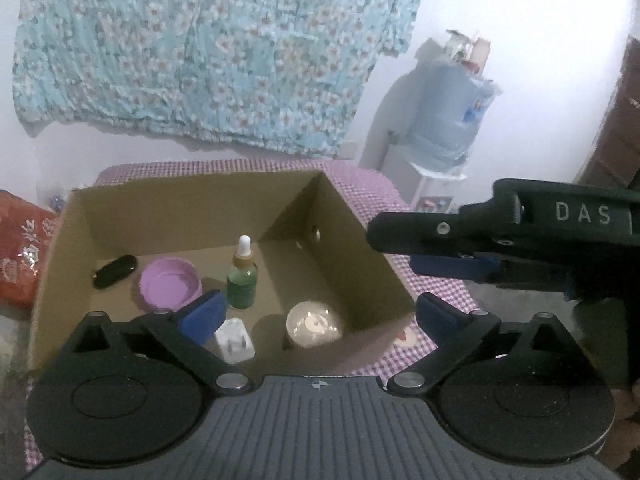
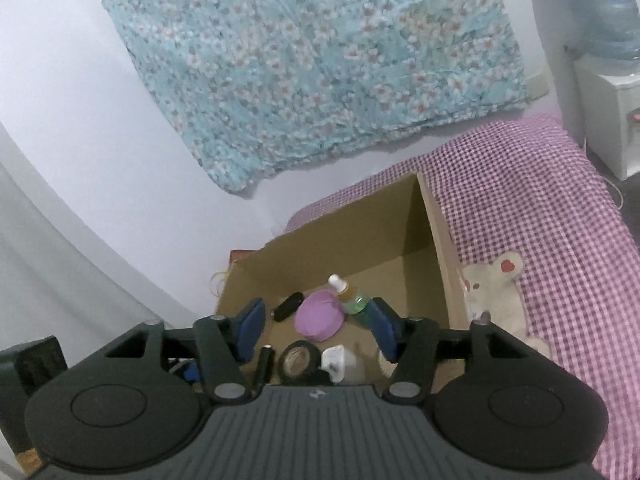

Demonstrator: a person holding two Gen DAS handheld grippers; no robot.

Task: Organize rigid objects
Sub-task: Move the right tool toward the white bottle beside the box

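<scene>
— How much room is there around that box [image 1: 168,208]?

— It sits open-topped on the pink checked cloth [image 1: 372,196], its back wall close to the white wall under the floral fabric [image 1: 192,48]. To its right the cloth runs bare, with a bear patch [image 2: 494,280] just past the box's right wall. On the left a red bag [image 1: 20,256] lies near the box.

— And inside?

— Along the back, a black capsule-shaped thing [image 1: 116,271], then a purple lid [image 1: 170,284], then a green dropper bottle [image 1: 241,274] standing upright. Nearer the front, a white plug [image 1: 235,340] and a round pale jar [image 1: 314,324]. From the right side you can also see a roll of black tape [image 2: 298,362] and a dark cylinder [image 2: 266,364] by the near wall. The right half of the floor is mostly bare cardboard.

— The grippers?

— The left hand-held gripper [image 1: 320,320] hangs over the box's near edge, fingers spread wide, nothing between them; the plug and jar lie below the gap. The right hand-held gripper [image 2: 316,326] is also released and empty, above the near wall, with the lid and tape showing between its pads.
</scene>
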